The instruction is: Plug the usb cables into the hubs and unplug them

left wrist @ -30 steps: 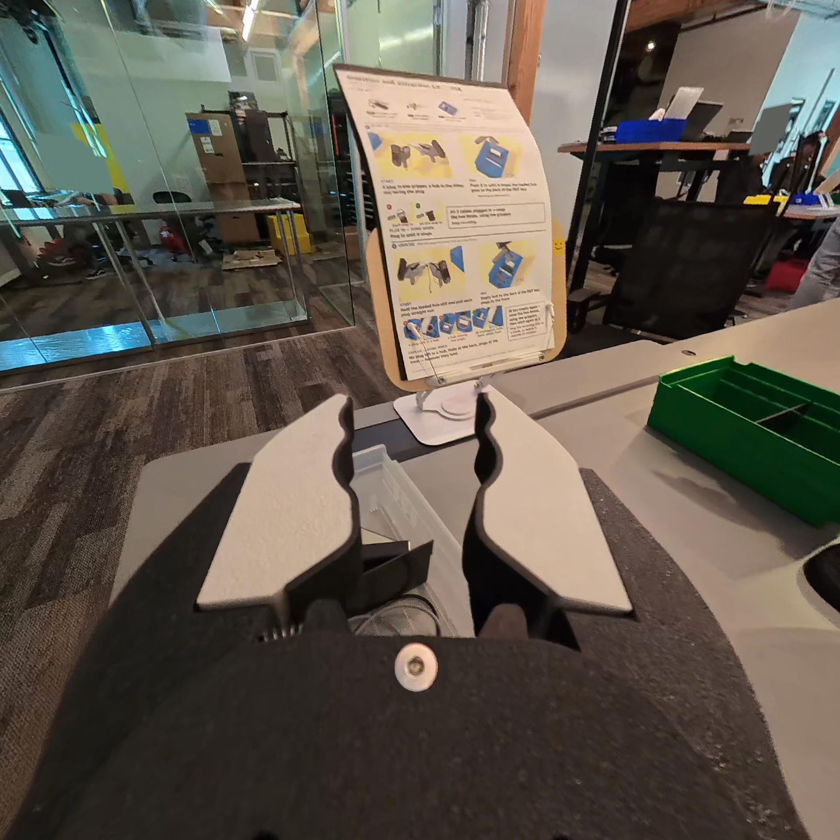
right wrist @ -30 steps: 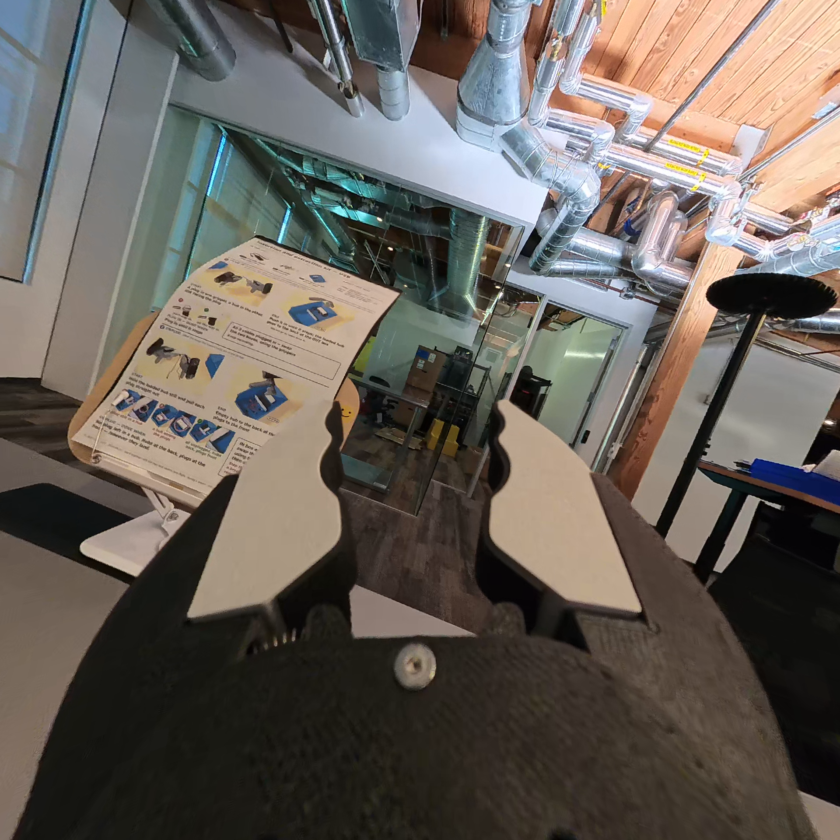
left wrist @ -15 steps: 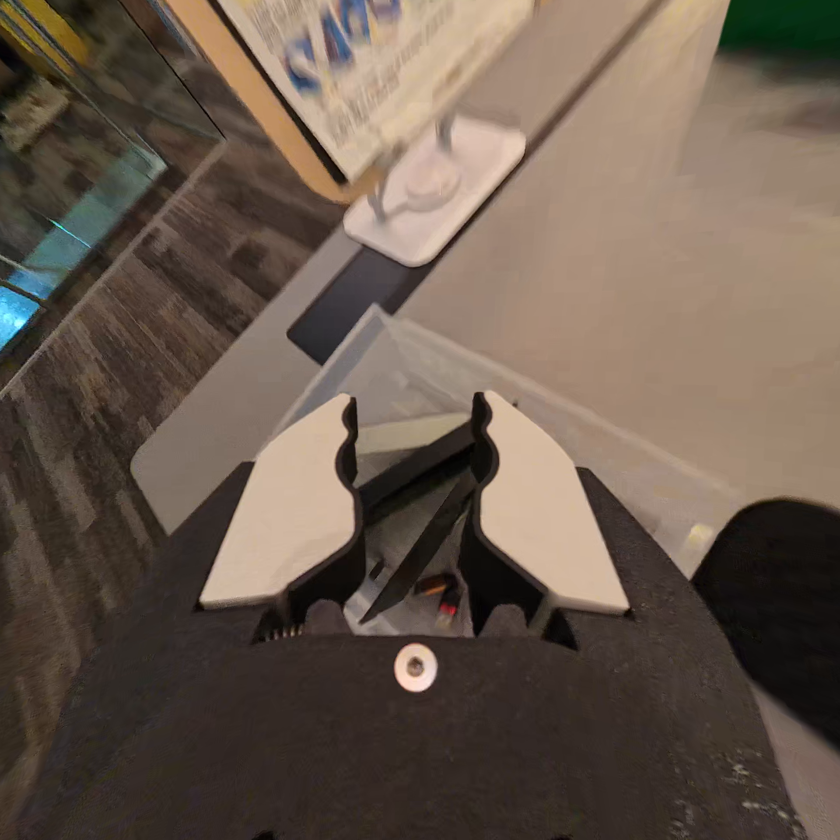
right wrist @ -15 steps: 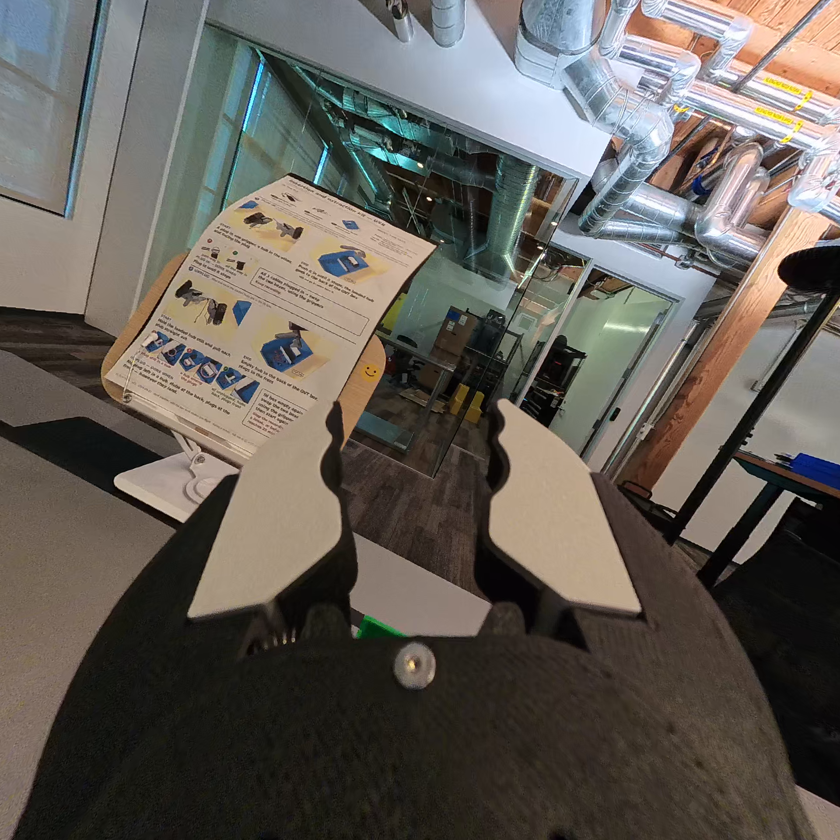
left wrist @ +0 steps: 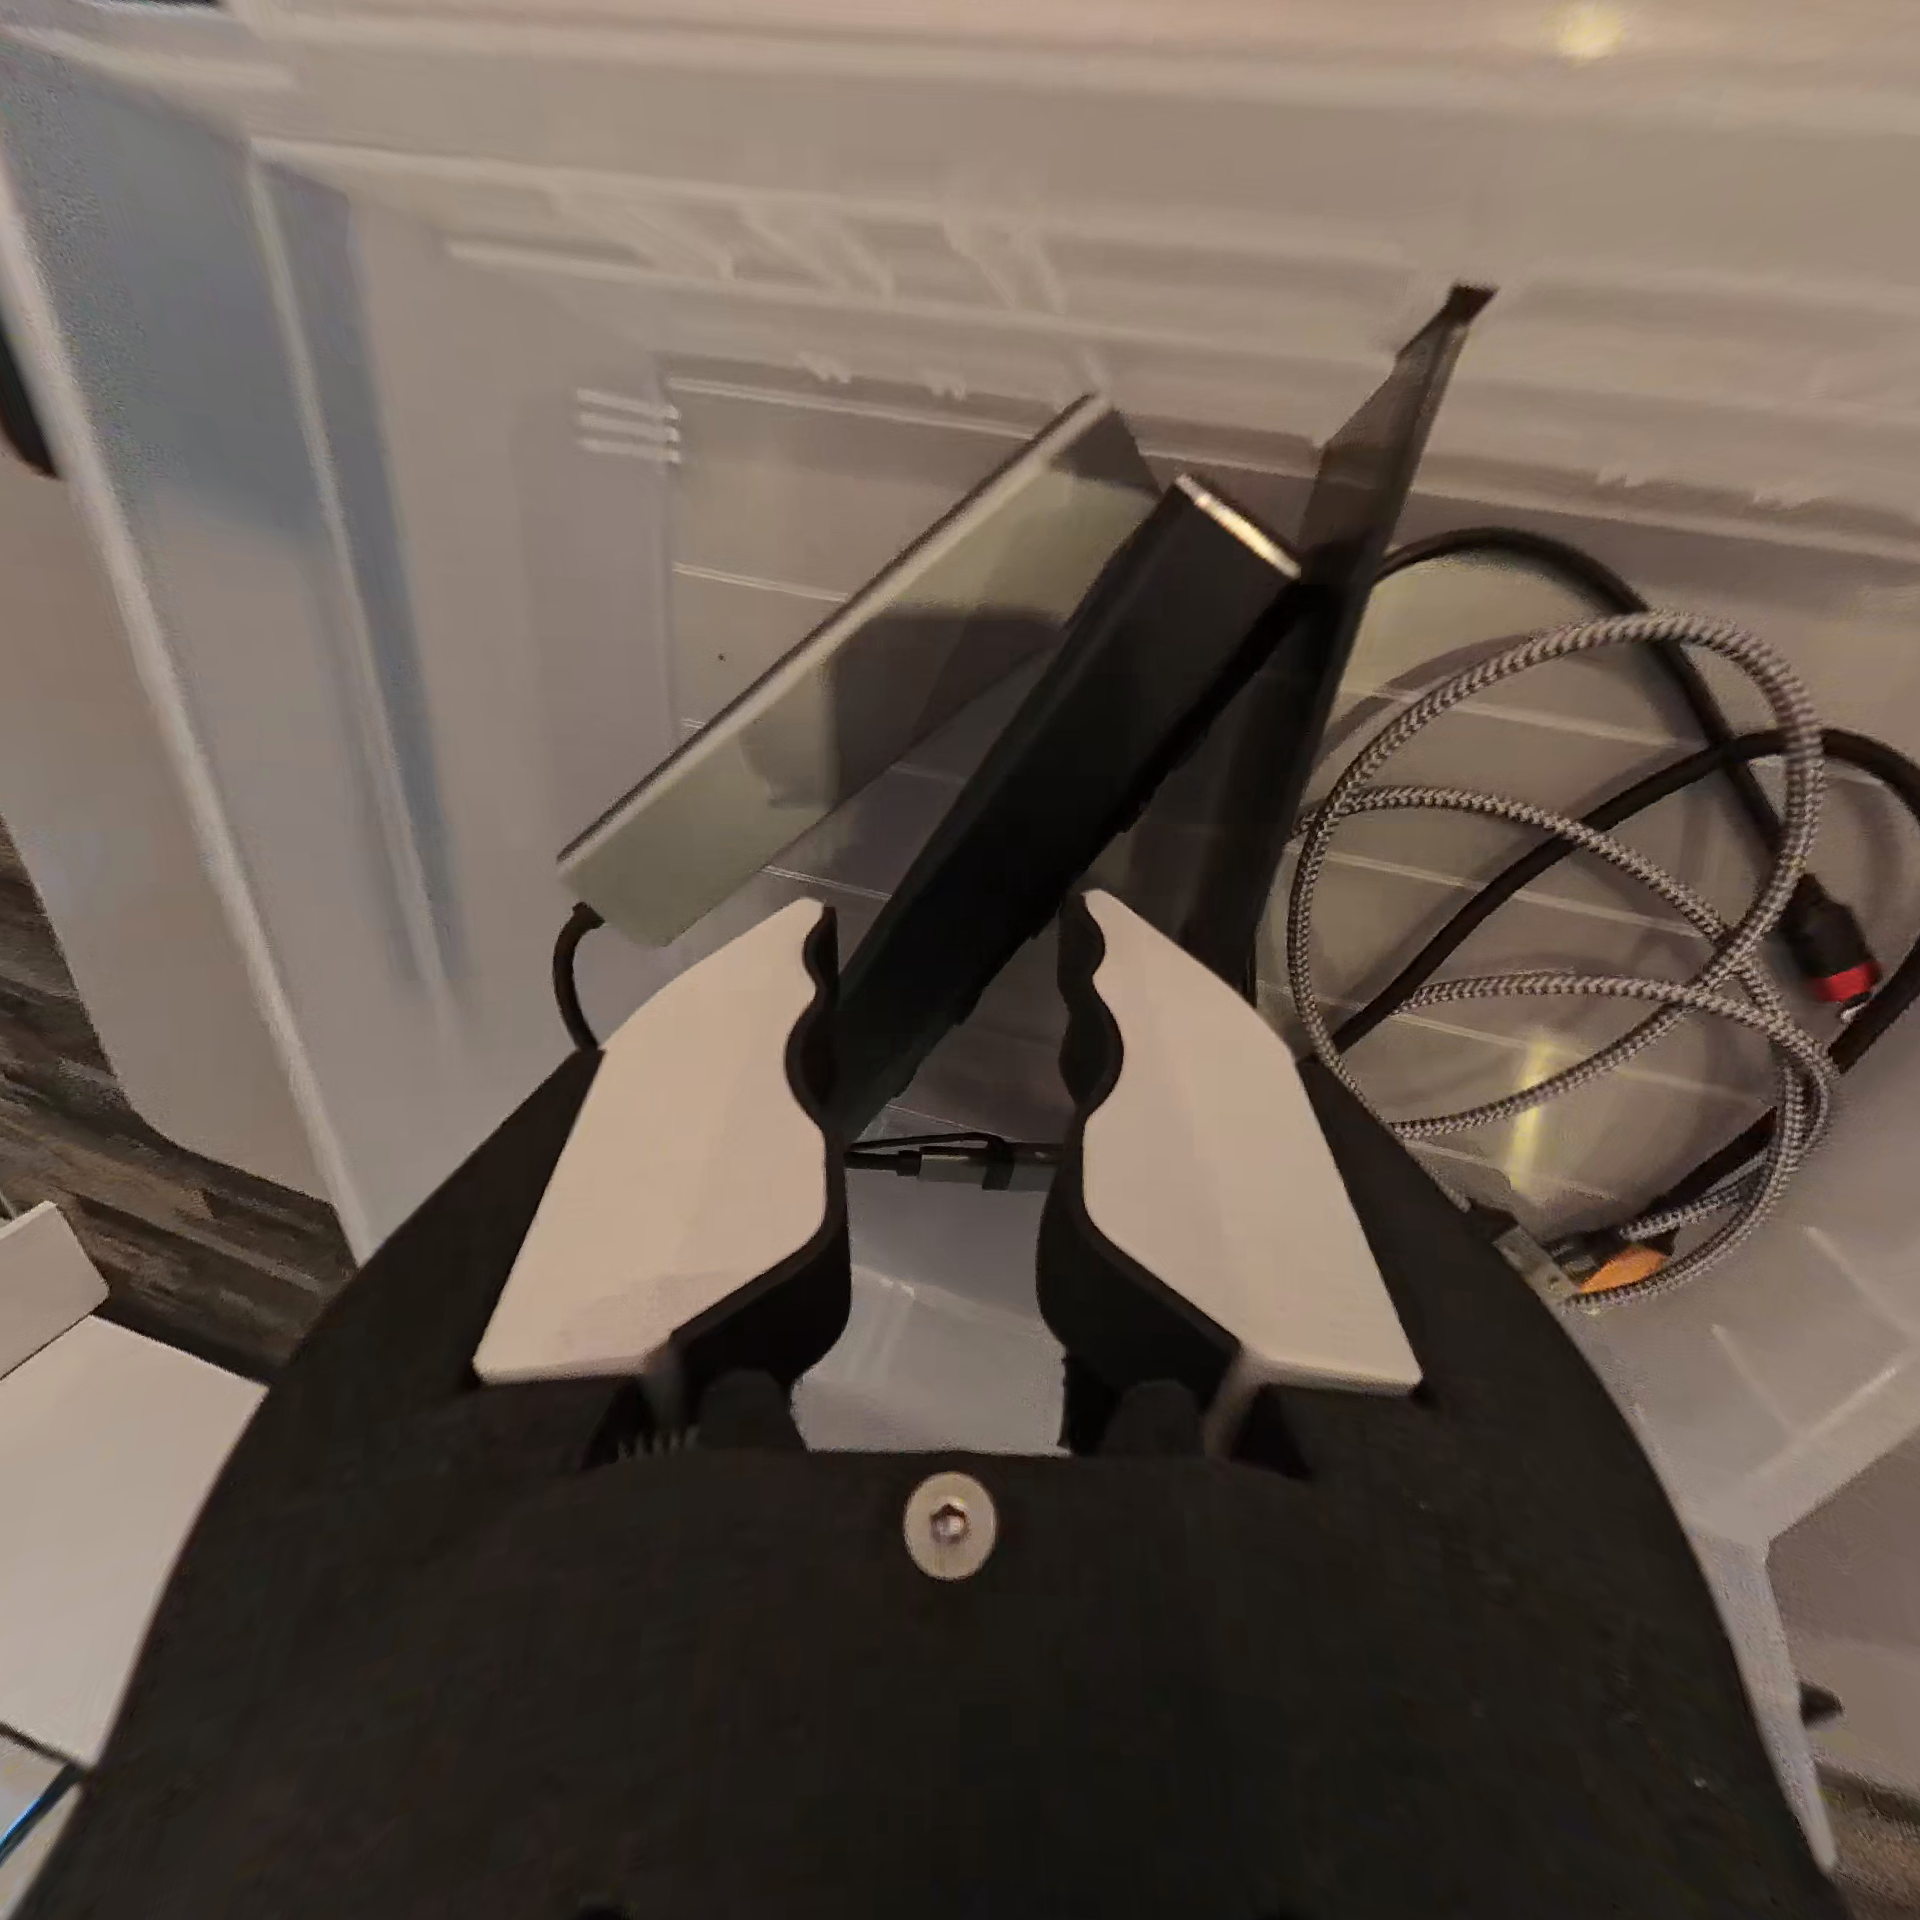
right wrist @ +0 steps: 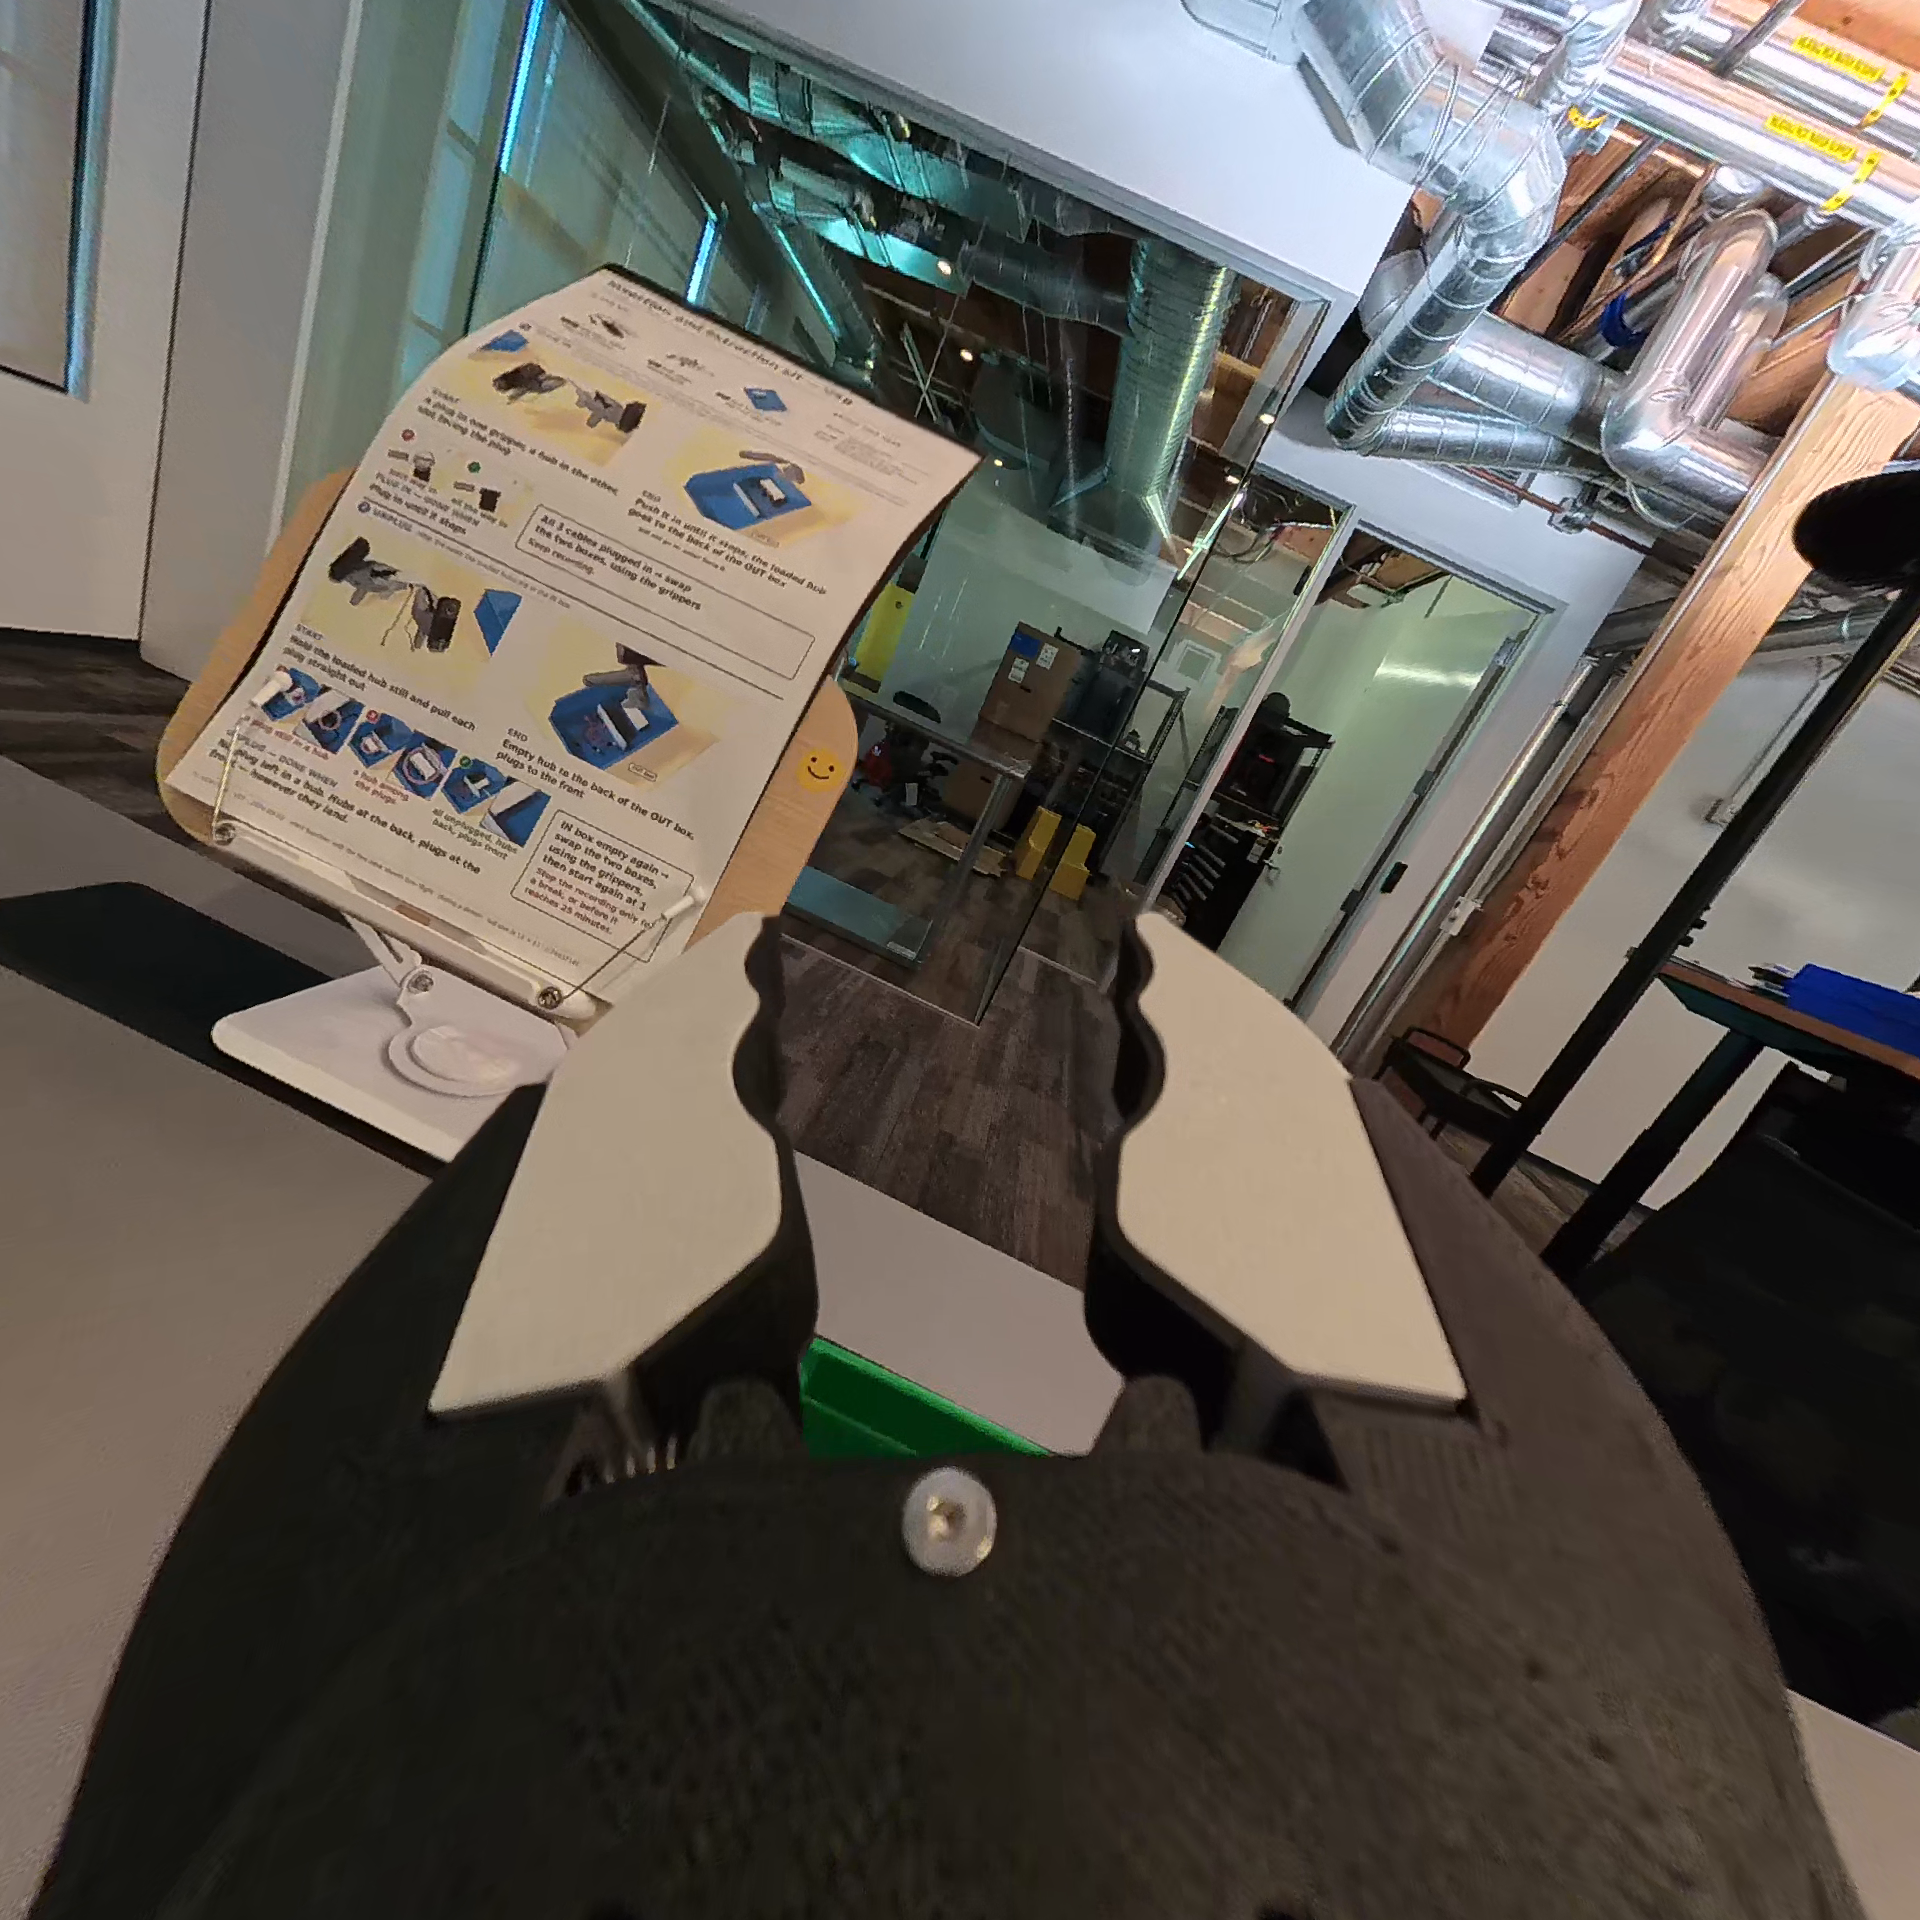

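Note:
In the left wrist view my left gripper (left wrist: pixel 943 914) is open, down inside a clear plastic bin (left wrist: pixel 436 436). A long black hub (left wrist: pixel 1049 769) lies slanted with its near end between my fingers; the jaws do not close on it. A grey hub (left wrist: pixel 831 665) leans to its left, and a dark flat hub (left wrist: pixel 1340 623) stands to its right. A braided grey cable (left wrist: pixel 1558 831) and a black cable (left wrist: pixel 1538 831) with a red-tipped plug (left wrist: pixel 1834 966) coil at the right. My right gripper (right wrist: pixel 943 961) is open and empty, held above the table.
An instruction sheet on a white stand (right wrist: pixel 540 665) sits at the table's far edge in the right wrist view. A corner of a green tray (right wrist: pixel 894 1403) shows under my right gripper. Beyond the grey table (right wrist: pixel 156 1247) are glass walls and a wooden floor. The gap from one gripper's tips to the other's is roughly 65 cm.
My left gripper tipped down and dropped into the clear bin, ending with its open fingers around the black hub's end. My right gripper tilted slightly downward and stayed open.

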`<state>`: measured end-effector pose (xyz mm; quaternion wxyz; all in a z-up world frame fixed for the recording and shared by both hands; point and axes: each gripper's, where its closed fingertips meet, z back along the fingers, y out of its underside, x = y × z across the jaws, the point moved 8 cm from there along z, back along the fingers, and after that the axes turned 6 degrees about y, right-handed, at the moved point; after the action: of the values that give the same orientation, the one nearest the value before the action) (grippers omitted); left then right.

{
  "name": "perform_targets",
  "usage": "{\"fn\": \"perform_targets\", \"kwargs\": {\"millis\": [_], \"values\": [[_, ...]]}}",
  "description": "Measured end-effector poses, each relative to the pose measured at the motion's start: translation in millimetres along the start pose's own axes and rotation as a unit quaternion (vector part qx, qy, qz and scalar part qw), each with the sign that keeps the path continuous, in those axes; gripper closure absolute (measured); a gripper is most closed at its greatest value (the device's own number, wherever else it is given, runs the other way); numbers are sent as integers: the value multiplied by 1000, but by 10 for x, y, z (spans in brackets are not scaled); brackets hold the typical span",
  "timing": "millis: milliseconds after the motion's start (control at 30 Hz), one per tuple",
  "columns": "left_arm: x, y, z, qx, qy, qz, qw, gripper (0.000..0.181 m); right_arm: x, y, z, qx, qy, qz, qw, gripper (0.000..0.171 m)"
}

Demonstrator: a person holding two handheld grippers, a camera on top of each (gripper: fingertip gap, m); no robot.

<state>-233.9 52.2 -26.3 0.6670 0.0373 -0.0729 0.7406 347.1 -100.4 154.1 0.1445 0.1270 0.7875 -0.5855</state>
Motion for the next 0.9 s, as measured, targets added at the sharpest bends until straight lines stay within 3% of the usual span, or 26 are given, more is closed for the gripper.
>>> {"fn": "perform_targets", "kwargs": {"millis": [167, 267, 533, 700, 900], "values": [[89, -16, -122, 28, 43, -19, 998, 132, 107, 48, -86, 14, -12, 17, 1000, 109], [92, -2, -198, 37, 80, -26, 996, 140, 154, 76, -122, 22, -16, 30, 999, 109], [127, 14, -379, 60, 117, -19, 991, 136, 200, 129, -170, 38, -21, 49, 998, 109], [145, 23, -419, 65, 124, -31, 990, 132, 212, 152, -183, 50, -24, 64, 996, 109], [143, 28, -515, 140, 98, -65, 983, 137, 204, 141, -160, 52, -25, 80, 995, 110]]}}
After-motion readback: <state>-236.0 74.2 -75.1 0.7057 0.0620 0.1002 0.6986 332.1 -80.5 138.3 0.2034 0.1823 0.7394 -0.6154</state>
